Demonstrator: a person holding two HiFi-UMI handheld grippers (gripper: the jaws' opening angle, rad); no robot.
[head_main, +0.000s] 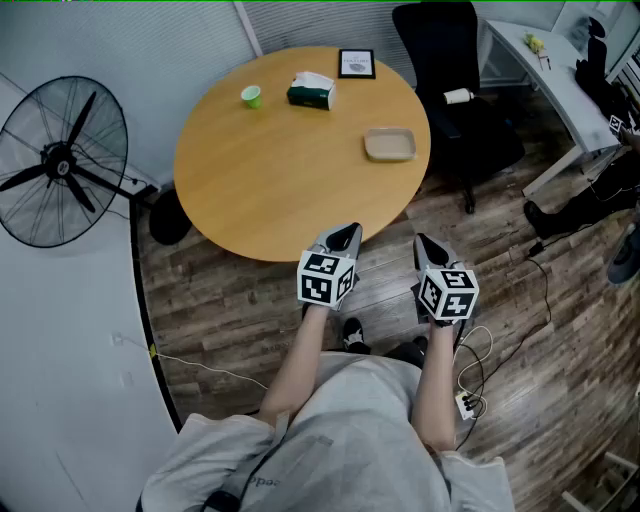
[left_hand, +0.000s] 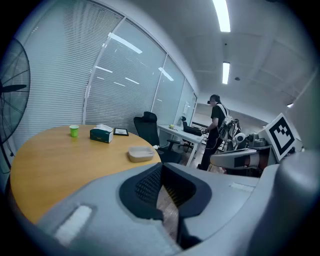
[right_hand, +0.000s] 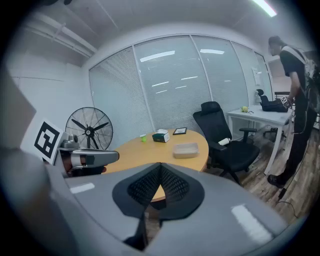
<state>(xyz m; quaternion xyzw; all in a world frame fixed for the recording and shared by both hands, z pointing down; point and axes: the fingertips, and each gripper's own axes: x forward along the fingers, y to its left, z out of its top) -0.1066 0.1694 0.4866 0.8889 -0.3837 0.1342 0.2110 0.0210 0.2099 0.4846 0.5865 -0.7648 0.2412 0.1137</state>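
Both pairs of jaws were clenched shut on nothing. The left gripper (head_main: 345, 238) hung at the near rim of the round wooden bench (head_main: 280, 170), and the right gripper (head_main: 428, 248) hung beside it over the floor. The shallow beige plastic tray (head_main: 389, 145) lay untouched near the bench's right edge, well apart from both. The green tissue box (head_main: 311, 91) and small green cup (head_main: 251, 96) stood beyond.

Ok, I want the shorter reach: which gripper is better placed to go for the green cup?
Probably left. The left gripper sits at the near edge of the table, nearer the green cup; the right gripper is off the table, farther right.
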